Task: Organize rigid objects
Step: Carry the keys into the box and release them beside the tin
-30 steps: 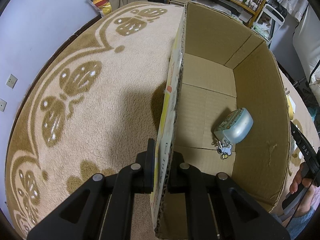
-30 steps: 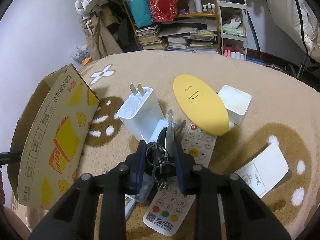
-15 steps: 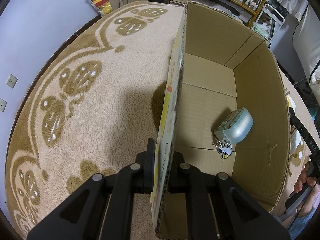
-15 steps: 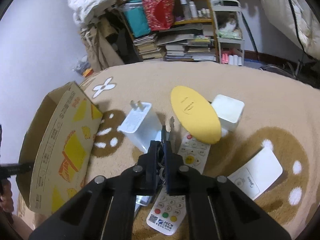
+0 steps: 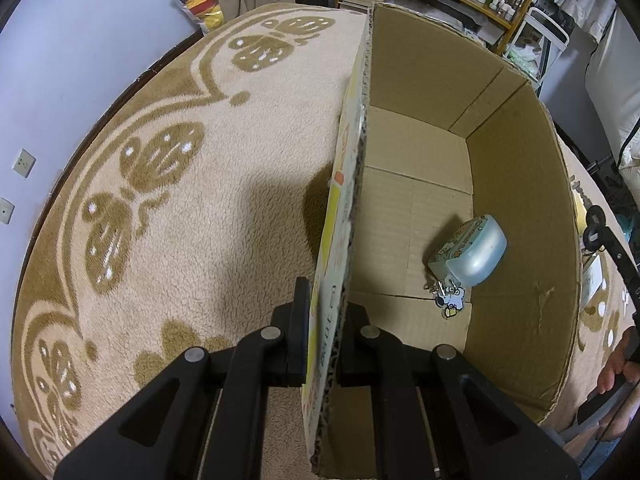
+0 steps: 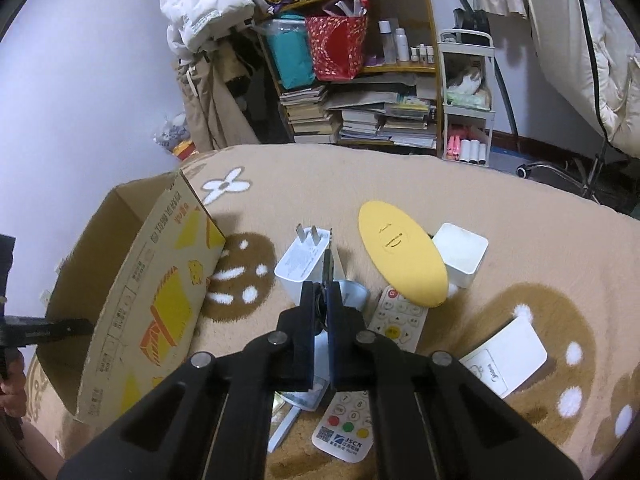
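Holding the box (image 5: 520, 184) steady, my left gripper (image 5: 326, 334) is clamped on its near wall, one finger outside against the printed face, one inside on bare corrugated board. My right gripper (image 6: 322, 312) has just been closing and now pinches the keys (image 6: 329, 258); a thin metal blade stands up past the fingertips, dark rings between the pads. I judge this the pick step, complete. Next calls for carrying the keys left over the box rim and releasing inside, where a glossy rounded case (image 5: 470, 250) with a charm already lies. Beyond the fingers on the plush rug (image 6: 500, 200): a hard white charger (image 6: 300, 262), a smooth yellow oval (image 6: 400, 258), a flat remote (image 6: 394, 320)
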`<state>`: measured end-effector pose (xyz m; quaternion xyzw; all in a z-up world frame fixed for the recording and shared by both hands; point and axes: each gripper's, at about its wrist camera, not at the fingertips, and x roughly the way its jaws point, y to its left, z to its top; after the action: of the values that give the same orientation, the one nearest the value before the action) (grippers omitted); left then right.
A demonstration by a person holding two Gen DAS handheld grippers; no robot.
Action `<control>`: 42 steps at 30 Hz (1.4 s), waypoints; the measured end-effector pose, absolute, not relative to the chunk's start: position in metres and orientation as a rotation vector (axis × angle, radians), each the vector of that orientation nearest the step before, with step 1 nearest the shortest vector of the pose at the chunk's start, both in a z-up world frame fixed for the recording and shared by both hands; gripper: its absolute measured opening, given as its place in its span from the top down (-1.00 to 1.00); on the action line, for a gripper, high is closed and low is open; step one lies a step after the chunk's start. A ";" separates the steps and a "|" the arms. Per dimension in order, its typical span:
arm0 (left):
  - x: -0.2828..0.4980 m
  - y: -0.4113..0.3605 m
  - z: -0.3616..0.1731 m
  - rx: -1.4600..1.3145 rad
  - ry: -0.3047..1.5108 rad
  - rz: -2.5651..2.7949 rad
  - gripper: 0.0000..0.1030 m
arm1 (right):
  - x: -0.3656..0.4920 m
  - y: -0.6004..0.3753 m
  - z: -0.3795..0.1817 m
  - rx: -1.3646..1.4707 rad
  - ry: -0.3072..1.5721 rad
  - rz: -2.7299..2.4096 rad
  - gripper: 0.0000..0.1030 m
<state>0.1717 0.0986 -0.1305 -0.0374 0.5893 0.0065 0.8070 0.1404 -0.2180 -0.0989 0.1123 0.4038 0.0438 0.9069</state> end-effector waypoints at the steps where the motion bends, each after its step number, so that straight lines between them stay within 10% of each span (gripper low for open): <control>1: 0.172 0.099 -0.130 -0.082 1.261 0.014 0.81 | 0.141 -0.219 -0.097 0.233 0.830 0.091 0.87; 42: 0.170 0.095 -0.124 -0.056 1.238 0.002 0.91 | 0.153 -0.064 -0.012 0.076 0.715 0.434 0.87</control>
<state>0.1704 0.0946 -0.1245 -0.0265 0.5799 0.0009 0.8142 0.1530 -0.0643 -0.0122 0.0367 0.3472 0.2109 0.9130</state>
